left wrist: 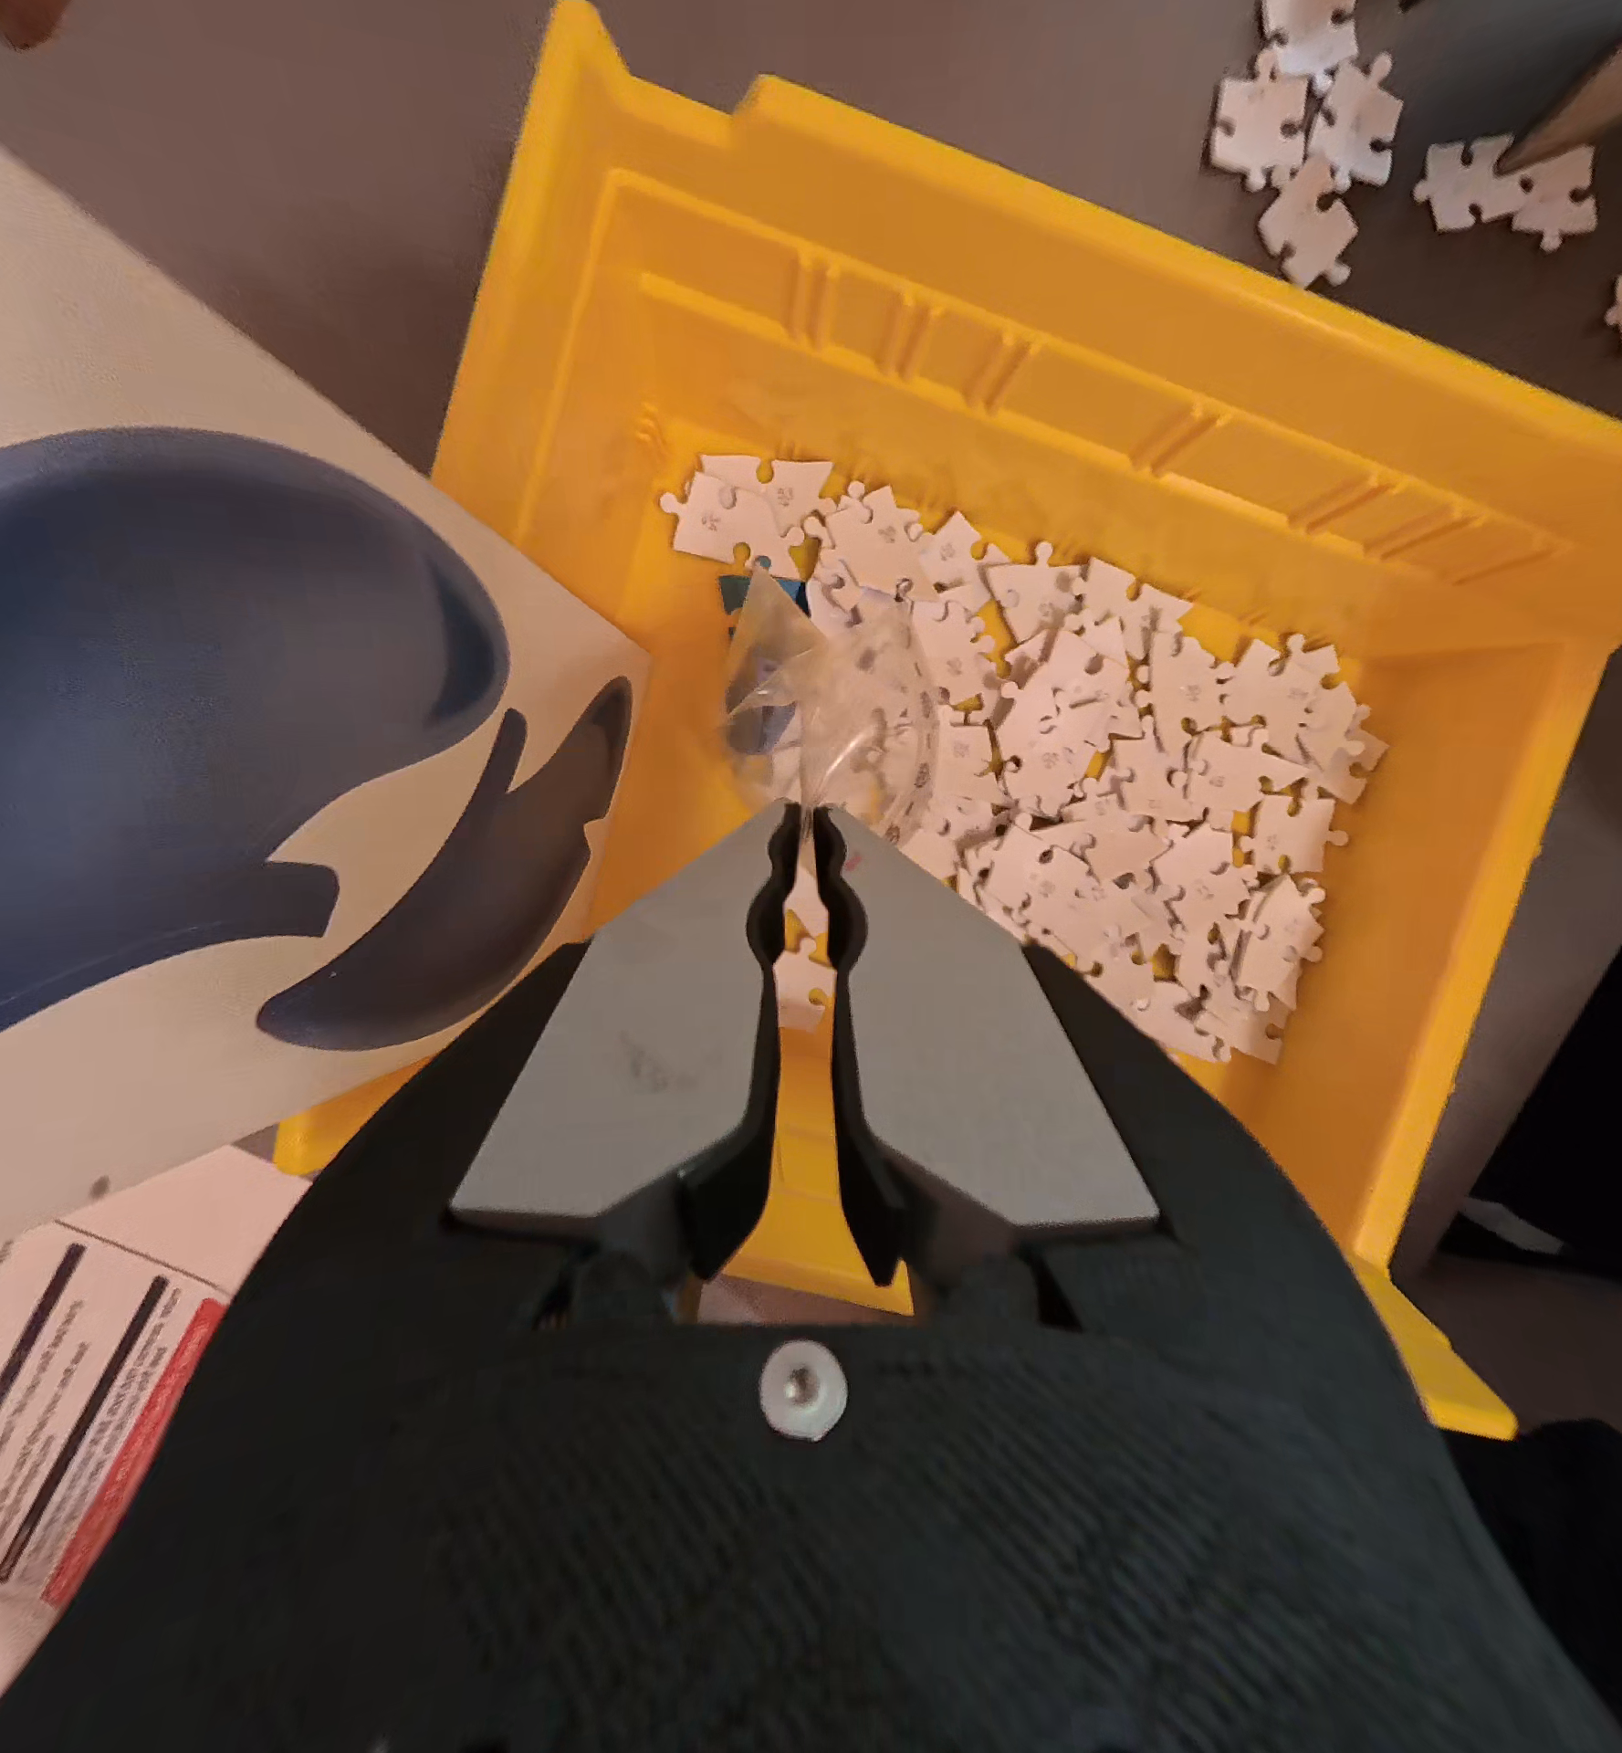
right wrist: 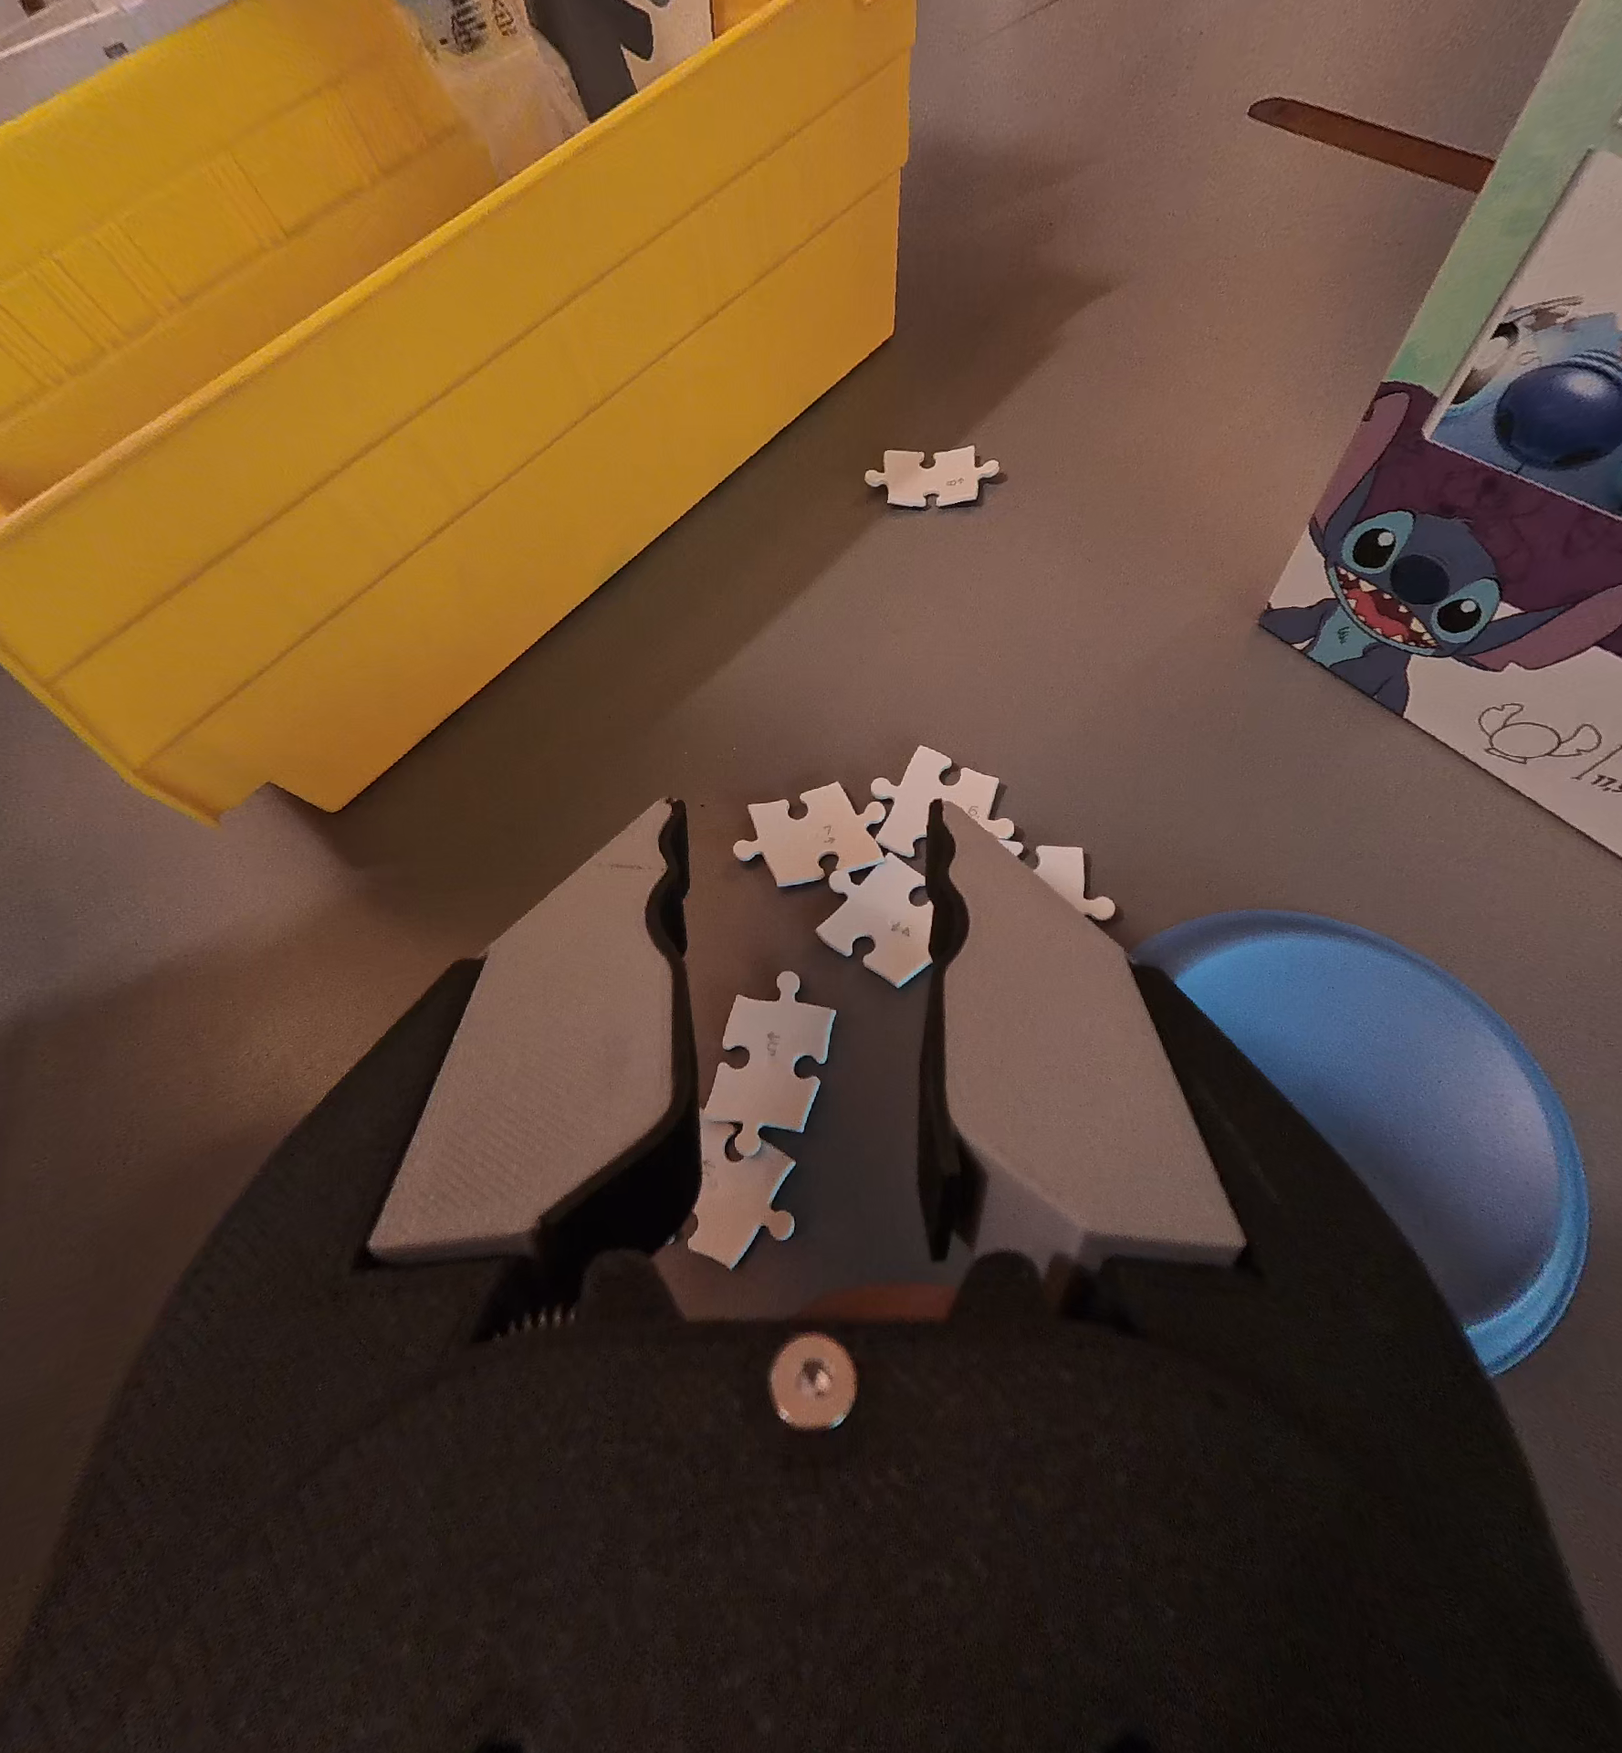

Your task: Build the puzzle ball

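Note:
In the left wrist view my left gripper (left wrist: 805, 818) is shut on a clear plastic bag (left wrist: 826, 702) and holds it over the yellow bin (left wrist: 977, 313). A heap of white puzzle pieces (left wrist: 1120, 759) lies face down in the bin. In the right wrist view my right gripper (right wrist: 807, 816) is open and empty, low over several loose white pieces (right wrist: 821, 835) on the grey table. Two joined pieces (right wrist: 932, 476) lie farther off. The yellow bin (right wrist: 408, 493) stands at the upper left there.
A puzzle box (left wrist: 124, 711) lies left of the bin, partly over it. More loose pieces (left wrist: 1309, 142) lie on the table at the upper right. In the right wrist view a blue round stand (right wrist: 1376, 1119) sits right of my gripper, and an upright puzzle box (right wrist: 1527, 474) stands farther right. Some 25 cm of space lies between my two pairs of fingers.

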`<state>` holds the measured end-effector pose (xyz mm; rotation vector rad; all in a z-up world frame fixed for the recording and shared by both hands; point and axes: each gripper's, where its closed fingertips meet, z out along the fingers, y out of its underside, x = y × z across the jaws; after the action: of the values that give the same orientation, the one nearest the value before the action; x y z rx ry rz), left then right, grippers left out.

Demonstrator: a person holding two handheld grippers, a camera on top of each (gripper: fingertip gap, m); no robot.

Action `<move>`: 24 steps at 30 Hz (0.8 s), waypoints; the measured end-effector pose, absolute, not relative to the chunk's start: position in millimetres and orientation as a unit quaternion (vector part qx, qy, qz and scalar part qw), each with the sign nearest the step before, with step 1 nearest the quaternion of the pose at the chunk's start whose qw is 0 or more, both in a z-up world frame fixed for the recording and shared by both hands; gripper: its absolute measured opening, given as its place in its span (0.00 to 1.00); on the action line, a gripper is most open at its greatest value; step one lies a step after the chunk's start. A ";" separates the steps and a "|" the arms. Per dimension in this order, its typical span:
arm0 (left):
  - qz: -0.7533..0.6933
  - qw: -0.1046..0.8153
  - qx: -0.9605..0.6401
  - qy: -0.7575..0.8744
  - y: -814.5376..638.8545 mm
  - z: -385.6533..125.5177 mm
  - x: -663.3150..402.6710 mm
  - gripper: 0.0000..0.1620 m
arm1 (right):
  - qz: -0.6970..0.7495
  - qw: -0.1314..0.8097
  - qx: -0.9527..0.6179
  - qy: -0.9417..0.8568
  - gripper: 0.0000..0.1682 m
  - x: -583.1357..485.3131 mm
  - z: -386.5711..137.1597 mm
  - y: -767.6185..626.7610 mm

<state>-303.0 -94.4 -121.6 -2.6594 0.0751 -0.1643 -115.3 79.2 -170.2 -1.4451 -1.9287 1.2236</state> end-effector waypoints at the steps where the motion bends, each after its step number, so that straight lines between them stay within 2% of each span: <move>1: -0.070 0.239 -0.968 0.018 -94.3 -122.3 -305.8 0.00 | 0.442 0.218 -0.522 -0.697 0.28 -115.3 -170.2 79.1; 5: -0.083 0.238 -0.967 -0.041 -96.7 -129.1 -326.6 0.06 | 0.442 0.219 -0.522 -0.696 0.28 -115.3 -169.3 79.5; 11: -0.044 0.251 -0.964 -0.075 -97.7 -129.1 -352.8 0.08 | 0.443 0.221 -0.522 -0.695 0.28 -115.0 -168.1 80.5; 21: 0.050 0.299 -0.948 -0.092 -105.5 -93.9 -375.6 0.13 | 0.442 0.226 -0.523 -0.693 0.28 -115.4 -167.1 83.0; 24: 0.078 0.344 -0.931 -0.099 -100.7 -75.4 -383.3 0.19 | 0.439 0.238 -0.523 -0.691 0.28 -116.3 -165.0 86.7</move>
<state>-383.3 -100.7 -75.4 -2.4173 -0.2560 0.2025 -116.3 86.7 -165.0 -1.4331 -1.8921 1.2042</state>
